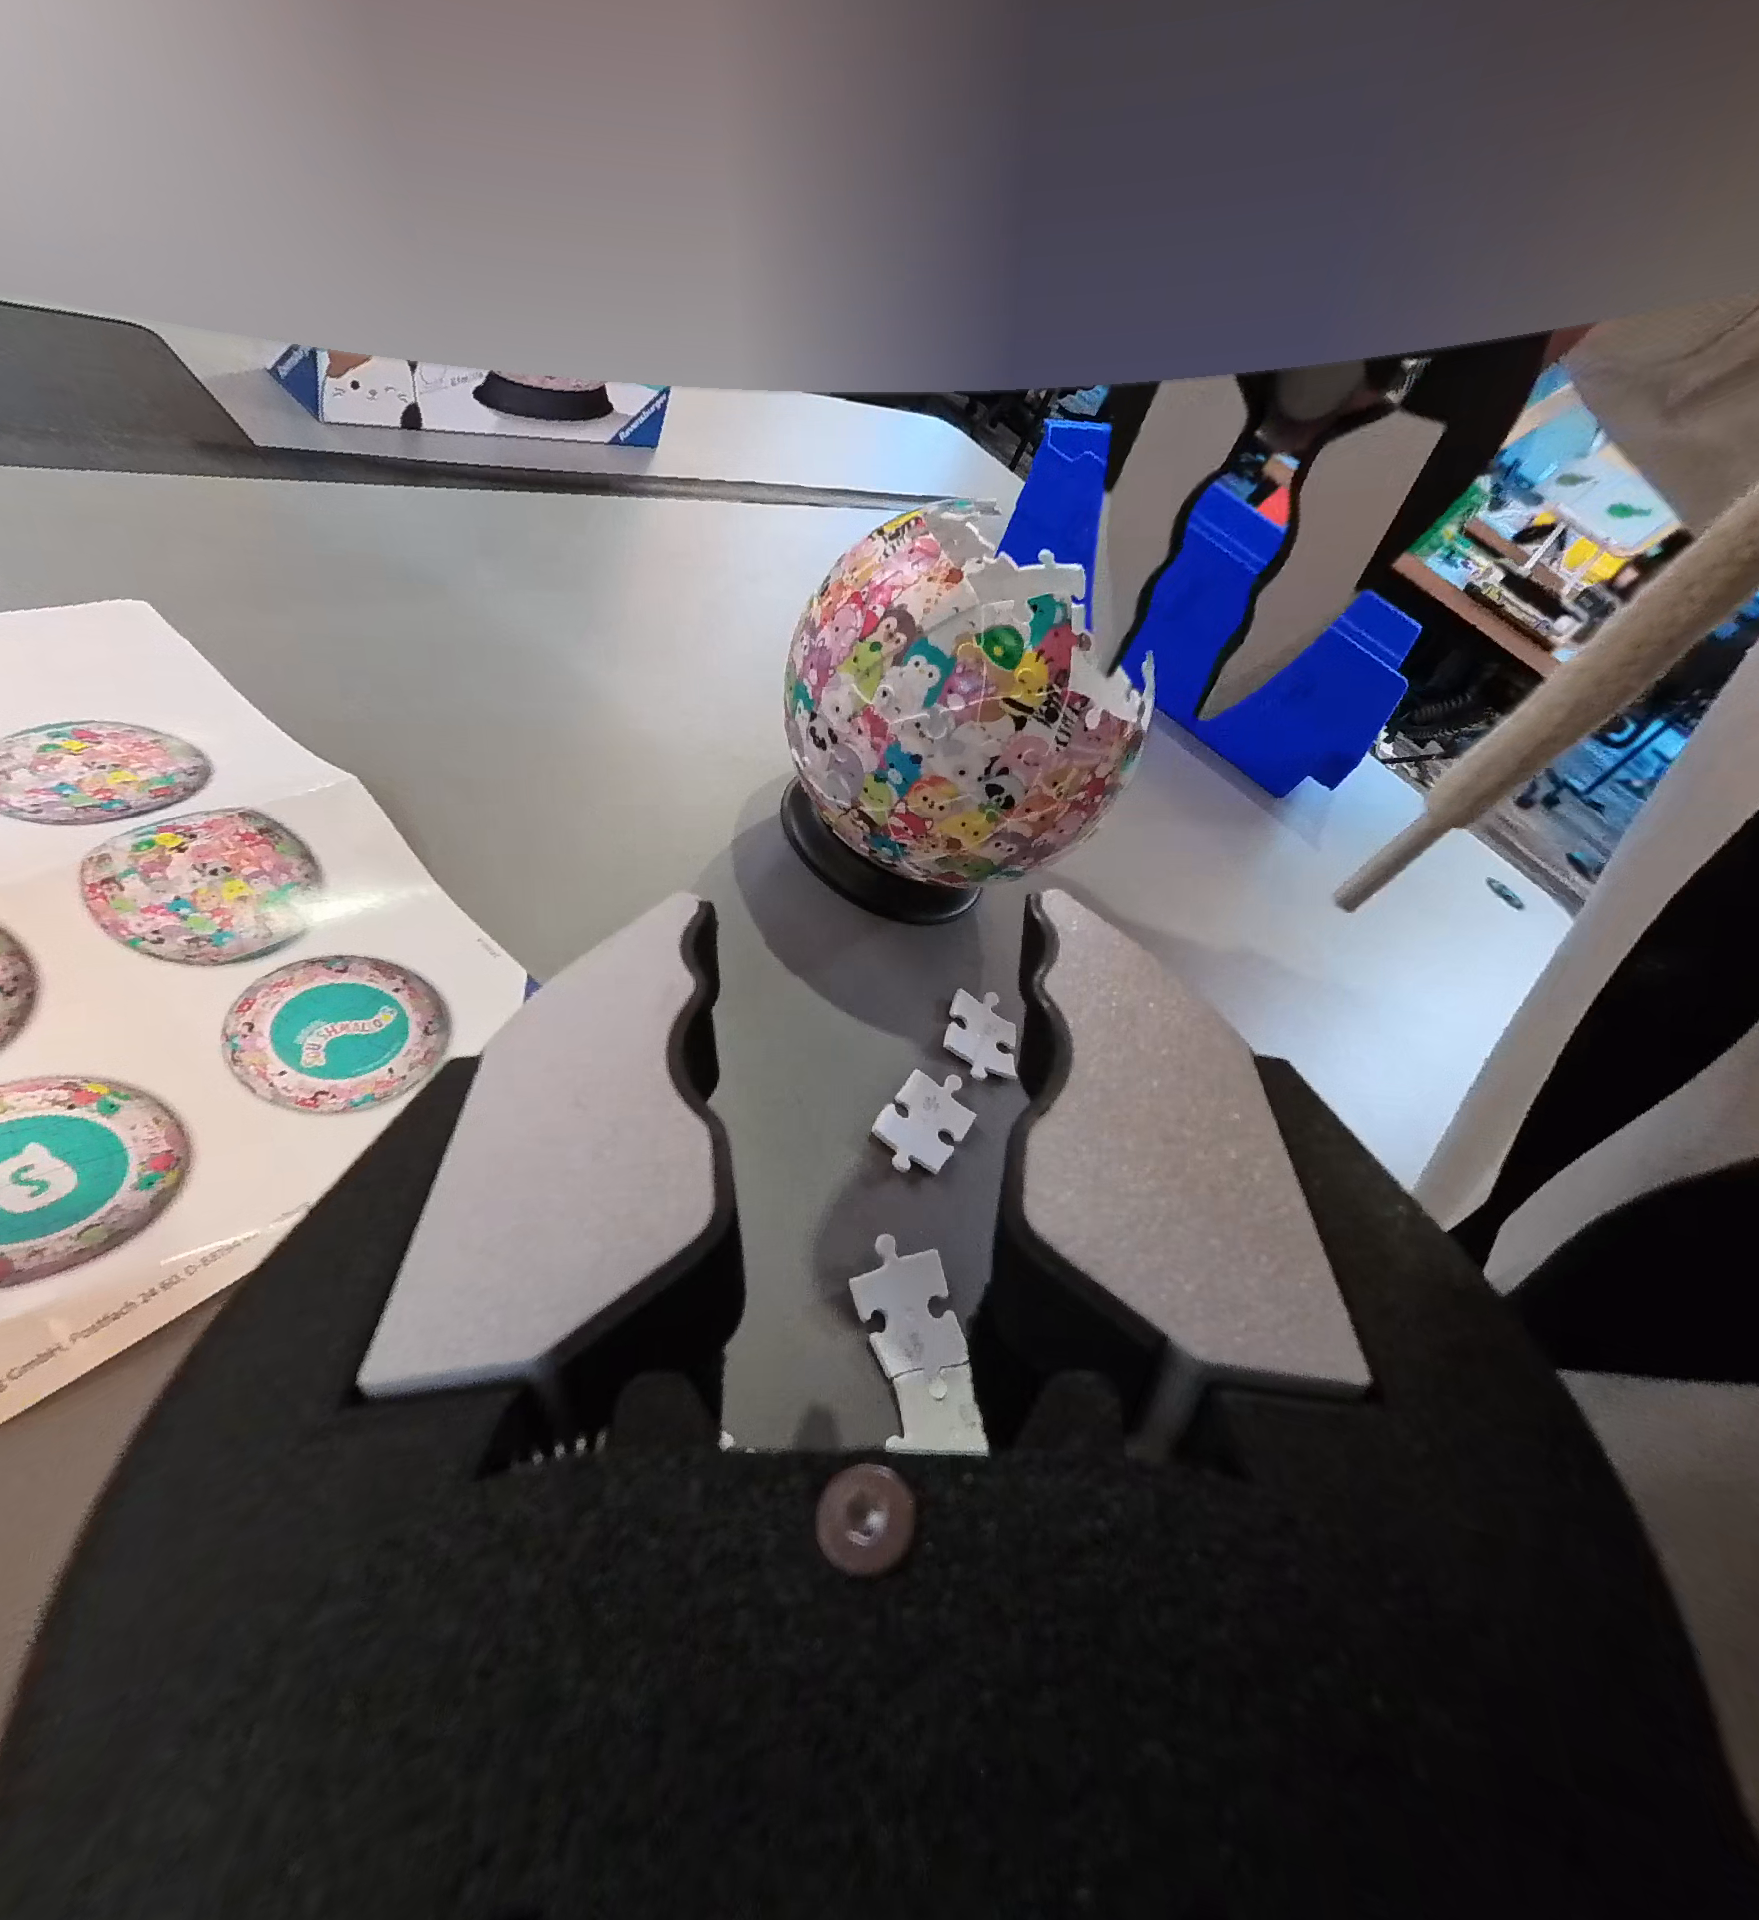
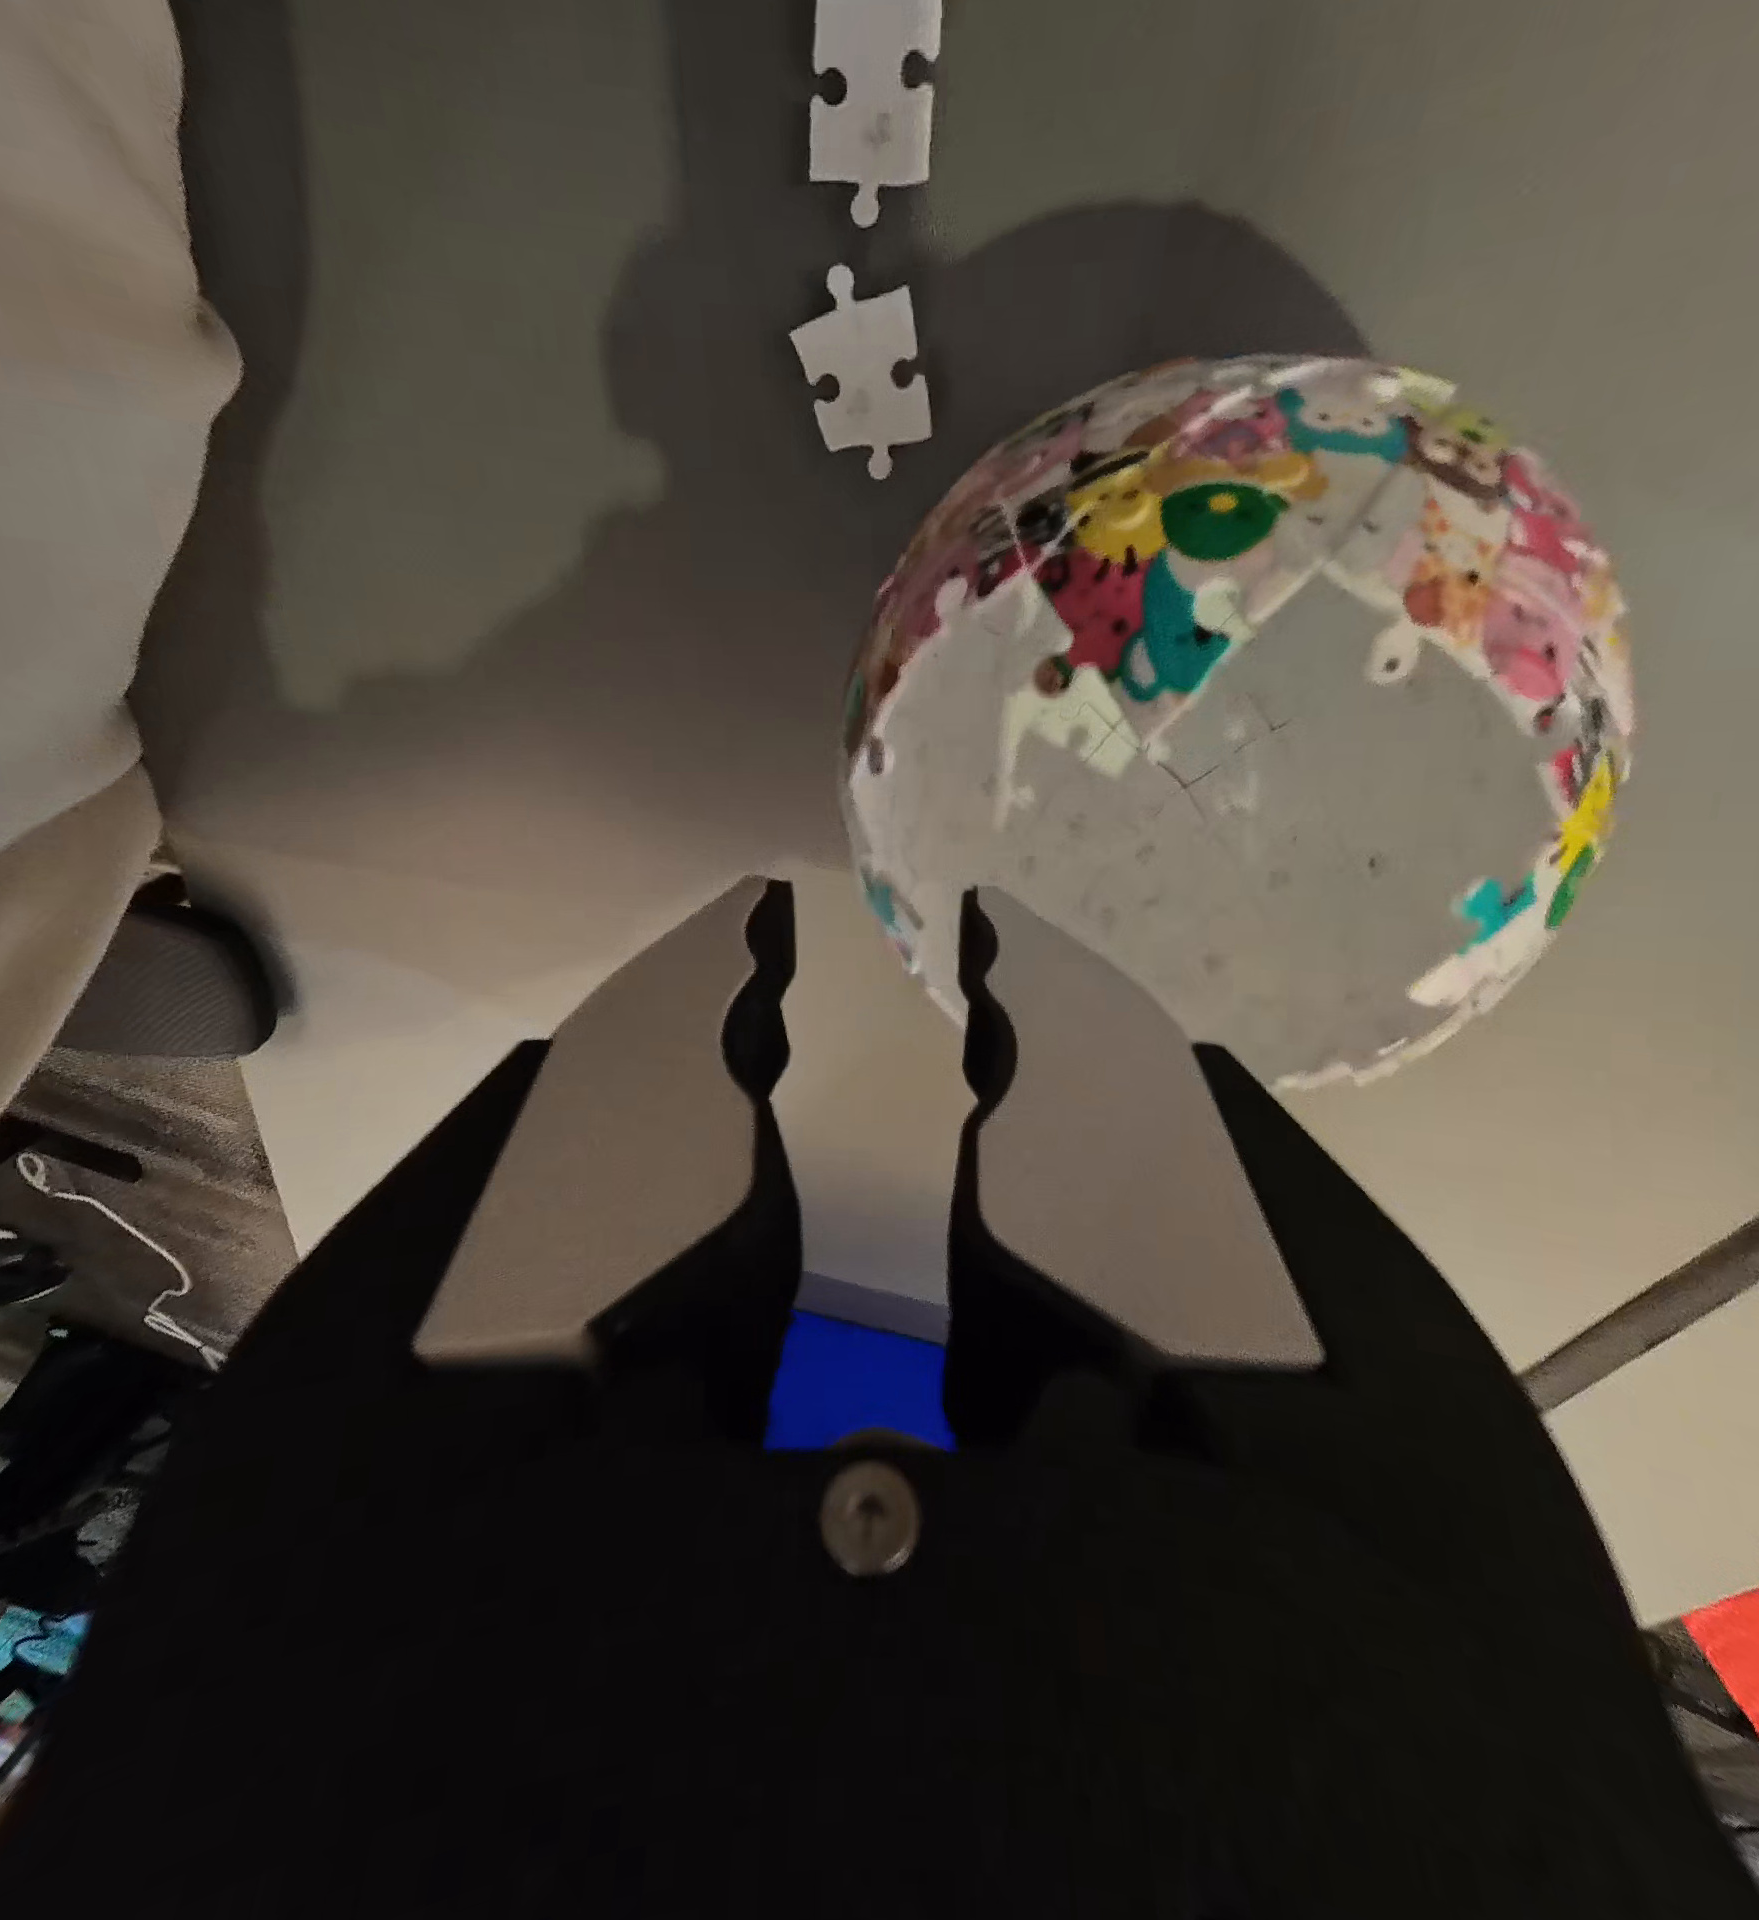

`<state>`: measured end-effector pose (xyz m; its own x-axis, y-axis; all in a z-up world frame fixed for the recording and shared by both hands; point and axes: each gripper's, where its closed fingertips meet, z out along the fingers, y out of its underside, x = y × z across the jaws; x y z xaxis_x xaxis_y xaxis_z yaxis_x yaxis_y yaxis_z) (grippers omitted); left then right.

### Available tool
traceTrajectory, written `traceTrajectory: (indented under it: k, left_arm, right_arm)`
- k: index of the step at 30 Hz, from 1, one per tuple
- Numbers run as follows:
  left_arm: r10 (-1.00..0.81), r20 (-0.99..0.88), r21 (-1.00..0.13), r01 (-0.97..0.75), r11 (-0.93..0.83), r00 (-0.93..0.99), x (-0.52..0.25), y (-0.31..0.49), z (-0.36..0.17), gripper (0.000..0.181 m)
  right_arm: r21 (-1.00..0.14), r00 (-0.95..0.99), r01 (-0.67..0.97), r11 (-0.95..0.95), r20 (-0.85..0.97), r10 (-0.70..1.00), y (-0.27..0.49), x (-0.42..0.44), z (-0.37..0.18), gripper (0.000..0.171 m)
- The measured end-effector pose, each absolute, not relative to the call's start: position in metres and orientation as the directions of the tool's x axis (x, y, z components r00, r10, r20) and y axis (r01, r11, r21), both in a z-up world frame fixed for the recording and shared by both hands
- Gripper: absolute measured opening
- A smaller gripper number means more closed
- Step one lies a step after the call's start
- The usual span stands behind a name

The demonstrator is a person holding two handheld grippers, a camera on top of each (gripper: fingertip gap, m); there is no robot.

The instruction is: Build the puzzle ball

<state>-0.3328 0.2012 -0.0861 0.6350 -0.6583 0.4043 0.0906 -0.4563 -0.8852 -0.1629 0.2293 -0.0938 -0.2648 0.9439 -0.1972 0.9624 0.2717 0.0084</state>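
Note:
The colourful puzzle ball (image 1: pixel 968 717) stands on a black ring stand (image 1: pixel 875 883), with a jagged opening at its upper right. My left gripper (image 1: pixel 870 914) is open and empty, just in front of the ball, low over the table. Three loose white-backed pieces (image 1: pixel 925 1120) lie between its fingers. My right gripper (image 2: pixel 873 904) is open and empty and looks down from the far side; it also shows in the left wrist view (image 1: pixel 1171 675), close beside the ball's opening. The ball (image 2: pixel 1239 717) shows its white inside. Two loose pieces (image 2: pixel 864 369) lie beyond.
A printed instruction sheet (image 1: pixel 179 987) lies on the left of the grey table (image 1: pixel 542 675). The puzzle box (image 1: pixel 470 405) stands at the back. A blue holder (image 1: pixel 1270 665) stands behind the ball, near the table's right edge. A person's light clothing (image 2: pixel 23 416) is at the left. The tips of one gripper are about 20 centimeters away from the tips of the other.

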Motion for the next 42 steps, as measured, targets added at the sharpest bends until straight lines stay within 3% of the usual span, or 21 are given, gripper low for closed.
traceTrajectory:
  k: [4, 20, 24, 28, 31, 35, 40, 42]
  left_arm:
    - [-0.660, 0.410, -0.882, 0.090, -0.462, 0.630, -0.332, 0.201, -0.087, 0.055]
    - [-0.658, 0.417, -0.877, 0.087, -0.473, 0.627, -0.333, 0.200, -0.092, 0.055]
    - [-0.661, 0.414, -0.879, 0.086, -0.469, 0.626, -0.334, 0.200, -0.092, 0.055]
    - [-0.662, 0.410, -0.880, 0.080, -0.469, 0.628, -0.335, 0.200, -0.091, 0.055]
    - [-0.667, 0.428, -0.872, 0.084, -0.482, 0.611, -0.332, 0.199, -0.091, 0.055]
    - [-0.676, 0.410, -0.877, 0.061, -0.476, 0.612, -0.328, 0.198, -0.087, 0.055]
    - [-0.661, 0.290, -0.880, -0.079, -0.468, 0.692, -0.333, 0.191, -0.096, 0.055]
    - [-0.636, 0.201, -0.877, -0.153, -0.456, 0.745, -0.343, 0.184, -0.100, 0.054]
  right_arm:
    - [0.041, -0.304, 0.947, 0.318, -0.196, 0.932, 0.238, -0.149, -0.089, 0.028]
    - [-0.016, -0.378, 0.915, 0.403, -0.381, 0.844, 0.225, -0.155, -0.106, 0.014]
    - [0.001, -0.377, 0.913, 0.408, -0.382, 0.844, 0.227, -0.154, -0.109, 0.014]
    - [-0.046, -0.327, 0.943, 0.331, -0.335, 0.884, 0.233, -0.160, -0.094, 0.026]
    - [-0.128, -0.248, 0.966, 0.223, -0.246, 0.937, 0.236, -0.158, -0.080, 0.034]
    - [-0.415, -0.028, 0.908, -0.058, -0.198, 0.980, 0.230, -0.159, -0.065, 0.035]
    - [-0.766, 0.239, 0.598, -0.238, -0.113, 0.964, 0.218, -0.152, -0.073, 0.036]
    - [-0.815, 0.341, 0.518, -0.258, -0.080, 0.937, 0.207, -0.151, -0.087, 0.037]
